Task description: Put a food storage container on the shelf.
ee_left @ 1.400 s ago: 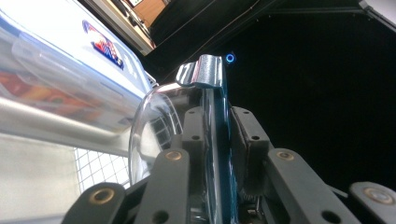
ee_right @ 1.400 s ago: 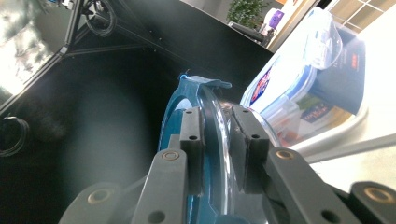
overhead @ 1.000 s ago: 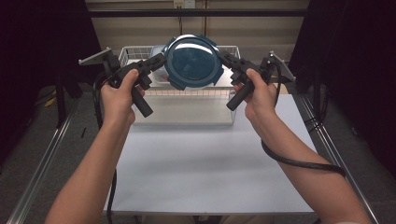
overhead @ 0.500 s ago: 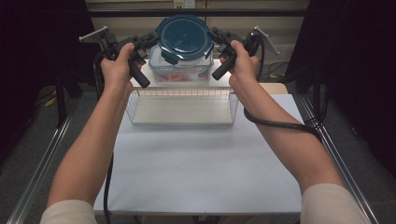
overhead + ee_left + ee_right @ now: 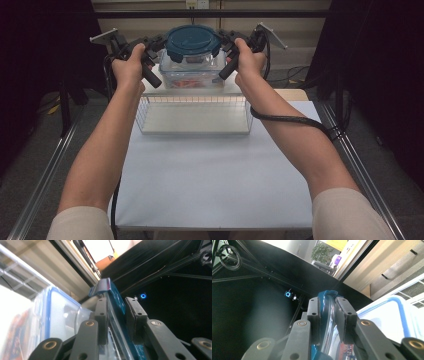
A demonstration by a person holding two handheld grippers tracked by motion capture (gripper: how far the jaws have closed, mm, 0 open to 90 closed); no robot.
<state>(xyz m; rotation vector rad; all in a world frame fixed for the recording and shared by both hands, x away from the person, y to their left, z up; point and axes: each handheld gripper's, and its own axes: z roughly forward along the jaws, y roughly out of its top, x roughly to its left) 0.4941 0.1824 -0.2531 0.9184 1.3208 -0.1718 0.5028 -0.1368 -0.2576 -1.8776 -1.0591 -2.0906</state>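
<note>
Glossy dark-blue plastic lid (image 5: 193, 42), smooth, catching light along its rim. Beneath it a clear, shiny plastic box (image 5: 192, 72). Matt black plastic jaws on both grippers, brass-coloured rivets. The basket (image 5: 194, 114) is thin white-coated wire. The table (image 5: 210, 185) looks matt, smooth white.

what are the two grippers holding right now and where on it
Both hold the round blue lid by its rim: left gripper on its left edge, right gripper on its right.

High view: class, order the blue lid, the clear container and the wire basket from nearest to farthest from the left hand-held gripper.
1. Blue lid: clamped at its edge by the left hand-held gripper.
2. Clear container: just below the lid.
3. Wire basket: lower, on the table.
</note>
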